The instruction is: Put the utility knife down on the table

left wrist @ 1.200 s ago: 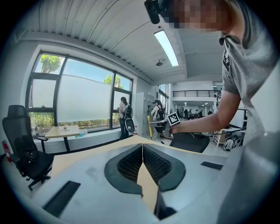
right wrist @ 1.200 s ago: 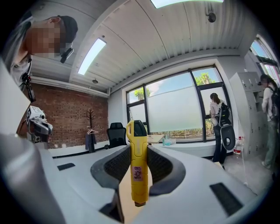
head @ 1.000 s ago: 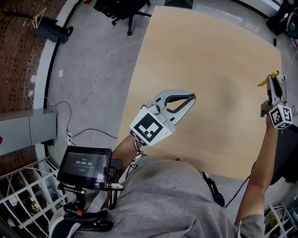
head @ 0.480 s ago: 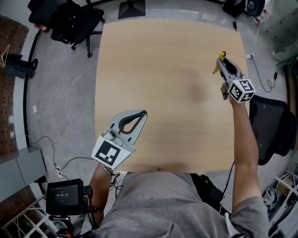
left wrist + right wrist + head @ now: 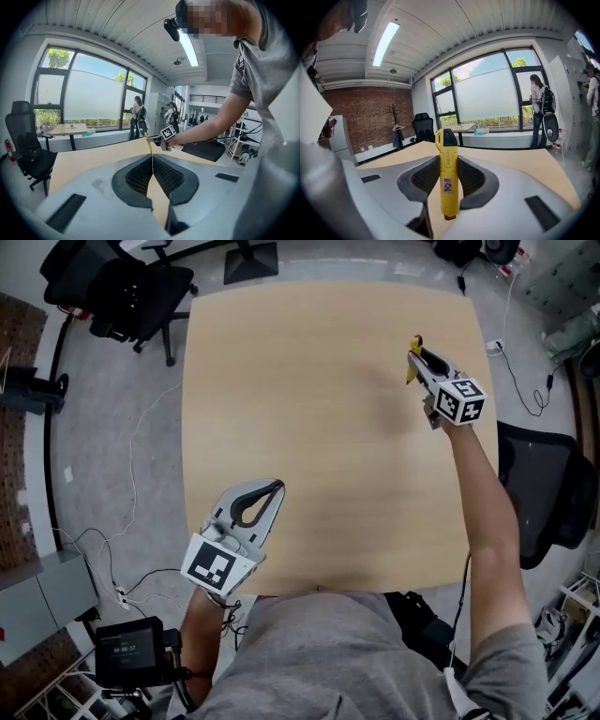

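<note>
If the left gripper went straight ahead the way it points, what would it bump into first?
Probably the right gripper holding the yellow utility knife, across the table; depth is hard to judge.

Left tool (image 5: 152,159), jaws pressed together on nothing, hovers above the tan desk (image 5: 84,161); beyond, the right tool (image 5: 149,138) holds a yellow utility knife (image 5: 149,145).

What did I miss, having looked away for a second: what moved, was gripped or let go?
The right gripper carried the yellow utility knife from the right edge of the table inward, over its far right part. The left gripper drew back slightly toward the near left corner. Unchanged: right shut on the knife, not set down; left shut, empty.
</note>
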